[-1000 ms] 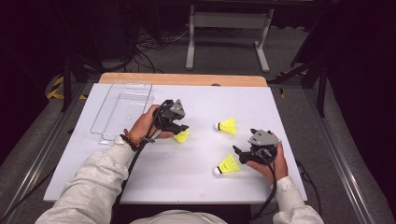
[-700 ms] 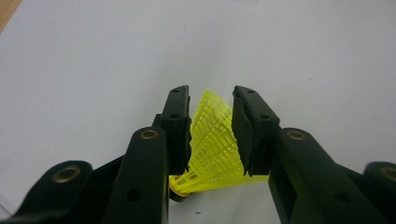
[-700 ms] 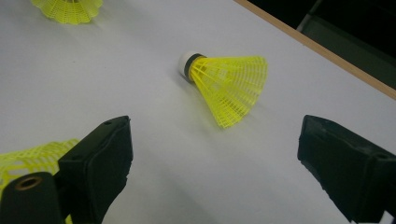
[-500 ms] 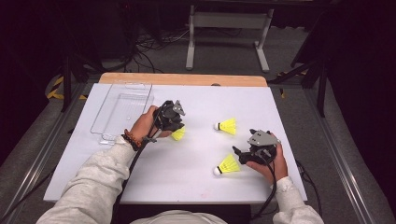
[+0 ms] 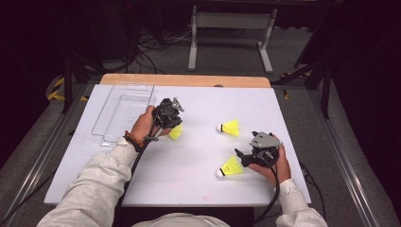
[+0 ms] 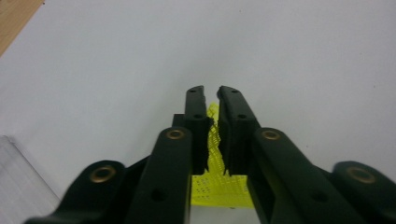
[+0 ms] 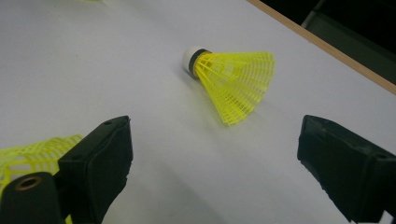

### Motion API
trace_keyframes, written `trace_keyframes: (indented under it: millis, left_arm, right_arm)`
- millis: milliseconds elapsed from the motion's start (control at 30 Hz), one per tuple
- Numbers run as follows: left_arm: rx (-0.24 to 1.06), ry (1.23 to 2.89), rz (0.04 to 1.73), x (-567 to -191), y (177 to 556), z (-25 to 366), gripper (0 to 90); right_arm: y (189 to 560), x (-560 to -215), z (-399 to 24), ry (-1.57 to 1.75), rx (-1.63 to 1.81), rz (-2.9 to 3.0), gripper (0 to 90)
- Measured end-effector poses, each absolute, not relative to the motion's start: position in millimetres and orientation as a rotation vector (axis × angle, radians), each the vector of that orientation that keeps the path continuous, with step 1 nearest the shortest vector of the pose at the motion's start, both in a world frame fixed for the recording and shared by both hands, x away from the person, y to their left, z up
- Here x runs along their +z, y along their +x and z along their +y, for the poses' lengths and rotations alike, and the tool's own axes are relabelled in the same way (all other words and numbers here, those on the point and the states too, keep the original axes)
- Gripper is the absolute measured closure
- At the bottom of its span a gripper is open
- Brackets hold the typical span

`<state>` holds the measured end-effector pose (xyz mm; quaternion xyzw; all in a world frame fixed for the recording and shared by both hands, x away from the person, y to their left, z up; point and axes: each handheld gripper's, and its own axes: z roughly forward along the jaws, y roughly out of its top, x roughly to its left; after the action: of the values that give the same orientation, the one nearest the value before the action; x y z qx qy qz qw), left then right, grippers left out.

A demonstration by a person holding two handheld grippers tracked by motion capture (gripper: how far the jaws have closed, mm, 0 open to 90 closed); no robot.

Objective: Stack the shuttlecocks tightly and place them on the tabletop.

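Pinching a yellow mesh-skirted plastic shuttlecock (image 6: 215, 161) between just-closed jaws, left tool (image 5: 173, 124) low over white surface (image 5: 189, 175) beside clear plastic tray (image 5: 124, 111). Resting wide open at right, right tool (image 5: 241, 157), between two more yellow shuttlecocks.

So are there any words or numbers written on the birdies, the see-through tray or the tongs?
None can be read.
The yellow shuttlecocks: plain mesh and a white cork, no lettering.
The clear tray: no label shows.
The left tongs and right tongs: black, with brass rivets, no markings.
The white table: no writing.
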<state>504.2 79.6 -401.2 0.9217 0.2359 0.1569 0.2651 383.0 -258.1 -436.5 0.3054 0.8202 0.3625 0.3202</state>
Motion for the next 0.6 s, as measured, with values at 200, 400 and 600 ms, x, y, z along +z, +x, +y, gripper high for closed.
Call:
trace_keyframes:
  millis: [200,400,600]
  left_arm:
    - [0.432,2.481,0.646,-395,505,79,88.9]
    - [0.427,2.466,0.646,-391,504,82,78.2]
    - [0.431,2.474,0.653,-391,503,81,64.8]
  right_arm:
    - [383,-437,-258,0.802,0.947,2.157,11.3]
    - [383,-437,-259,0.808,0.947,2.161,11.3]
    - [383,-437,-258,0.807,0.941,2.166,11.3]
